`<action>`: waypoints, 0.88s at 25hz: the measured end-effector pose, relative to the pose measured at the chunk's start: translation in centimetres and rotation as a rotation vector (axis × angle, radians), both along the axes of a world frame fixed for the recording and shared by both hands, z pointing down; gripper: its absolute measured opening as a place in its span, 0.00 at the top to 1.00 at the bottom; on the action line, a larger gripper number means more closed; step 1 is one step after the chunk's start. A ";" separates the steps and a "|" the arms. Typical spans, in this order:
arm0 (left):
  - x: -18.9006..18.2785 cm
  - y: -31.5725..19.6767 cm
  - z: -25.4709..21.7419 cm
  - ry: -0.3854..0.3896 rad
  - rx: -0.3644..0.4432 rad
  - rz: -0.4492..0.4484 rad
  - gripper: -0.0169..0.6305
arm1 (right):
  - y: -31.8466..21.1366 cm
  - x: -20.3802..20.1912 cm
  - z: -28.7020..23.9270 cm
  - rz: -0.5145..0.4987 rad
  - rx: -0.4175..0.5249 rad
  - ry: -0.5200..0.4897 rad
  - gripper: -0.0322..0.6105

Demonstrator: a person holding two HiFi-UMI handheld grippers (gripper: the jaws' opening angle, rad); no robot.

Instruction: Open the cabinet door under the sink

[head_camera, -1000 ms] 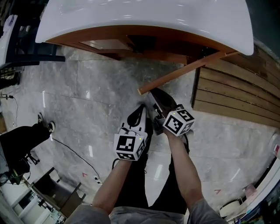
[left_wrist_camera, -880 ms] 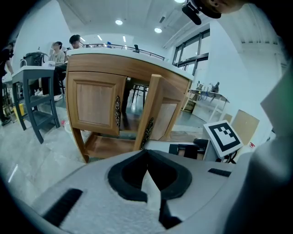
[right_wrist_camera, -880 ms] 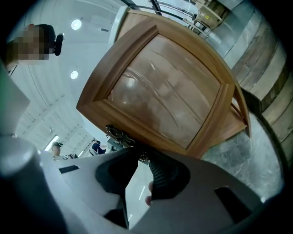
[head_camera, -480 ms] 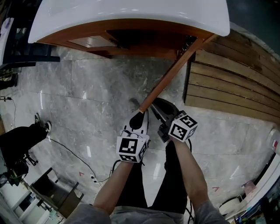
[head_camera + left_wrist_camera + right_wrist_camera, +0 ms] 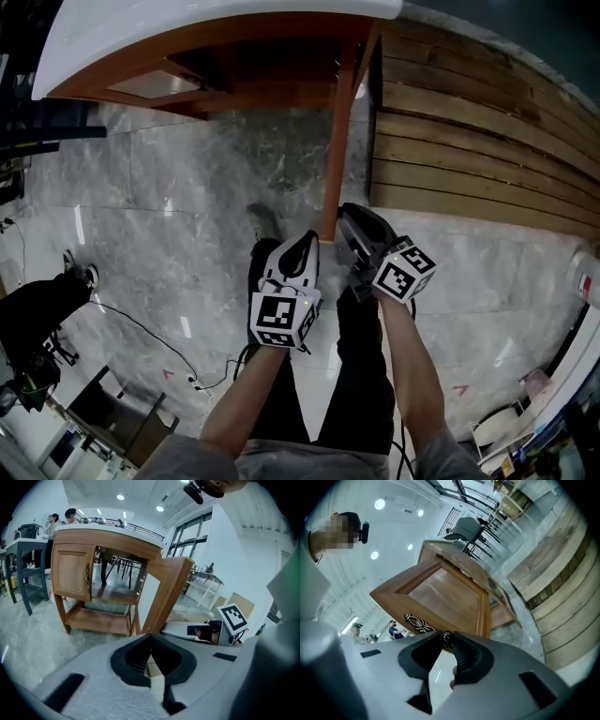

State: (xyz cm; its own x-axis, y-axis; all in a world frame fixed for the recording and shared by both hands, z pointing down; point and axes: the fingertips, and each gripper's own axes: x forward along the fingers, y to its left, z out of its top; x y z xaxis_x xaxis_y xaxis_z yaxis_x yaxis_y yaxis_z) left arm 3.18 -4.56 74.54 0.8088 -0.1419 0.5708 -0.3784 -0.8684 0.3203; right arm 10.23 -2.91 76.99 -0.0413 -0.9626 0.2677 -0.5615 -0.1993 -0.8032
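The wooden cabinet [image 5: 234, 66] stands under the white sink top [image 5: 187, 19]. Its right door [image 5: 337, 141] is swung wide open and points edge-on toward me. My right gripper [image 5: 345, 217] is at the door's free edge. In the right gripper view the round knob [image 5: 446, 638] sits between the tips, and the jaws are closing on it beside an ornate metal plate [image 5: 417, 623]. My left gripper [image 5: 307, 241] hangs just left of the door edge, shut and holding nothing. In the left gripper view the open door [image 5: 166, 592] stands ahead, and the left cabinet door [image 5: 70, 573] is shut.
Wooden slat decking [image 5: 487, 150] covers the floor to the right of the cabinet. Grey marble floor [image 5: 187, 206] lies in front. A black stand [image 5: 37, 309] and a cable [image 5: 141, 328] are at the lower left. My shoe [image 5: 262, 223] is near the door's edge.
The door has swung further open, from slanting to the right to pointing straight at me. The right gripper came back with its edge, and the left gripper moved alongside.
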 end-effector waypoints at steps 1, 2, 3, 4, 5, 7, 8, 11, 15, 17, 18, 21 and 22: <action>0.4 0.8 0.1 0.002 -0.003 0.007 0.96 | 0.9 0.8 0.0 0.014 -0.009 0.016 0.84; 0.8 1.6 0.1 0.003 -0.005 0.015 0.96 | 1.8 1.6 0.0 0.021 -0.018 0.035 0.84; 1.2 2.3 0.1 0.005 -0.007 0.023 0.96 | 2.4 2.1 0.0 0.018 -0.028 0.057 0.84; 1.7 3.1 0.1 0.007 -0.010 0.032 0.96 | 2.7 2.4 -0.1 0.007 -0.037 0.079 0.85; 2.1 3.8 0.0 0.008 -0.011 0.041 0.96 | 2.8 2.5 -0.1 -0.007 -0.045 0.097 0.85; 2.9 5.0 0.0 0.009 -0.012 0.059 0.96 | 2.8 2.3 -0.1 -0.026 -0.056 0.115 0.85; 3.2 5.4 -0.1 0.010 -0.012 0.065 0.96 | 2.8 2.3 -0.1 -0.027 -0.058 0.113 0.85; 4.0 6.1 -0.1 0.005 -0.009 0.076 0.96 | 3.0 2.4 -0.1 -0.031 -0.059 0.124 0.85; 4.5 6.5 -0.3 -0.005 -0.006 0.073 0.96 | 3.7 2.4 -0.4 -0.039 -0.057 0.143 0.85; 4.7 6.5 -0.4 -0.008 -0.004 0.067 0.96 | 4.4 2.6 -0.5 -0.030 -0.054 0.138 0.85; 4.9 6.6 -0.6 -0.008 -0.001 0.066 0.96 | 4.7 2.7 -0.6 -0.025 -0.053 0.136 0.85; 5.4 7.1 -1.3 -0.006 0.008 0.067 0.96 | 5.7 3.1 -1.1 -0.015 -0.050 0.144 0.91; 5.5 7.3 -1.7 -0.004 0.012 0.068 0.96 | 6.1 3.3 -1.5 -0.012 -0.048 0.147 0.92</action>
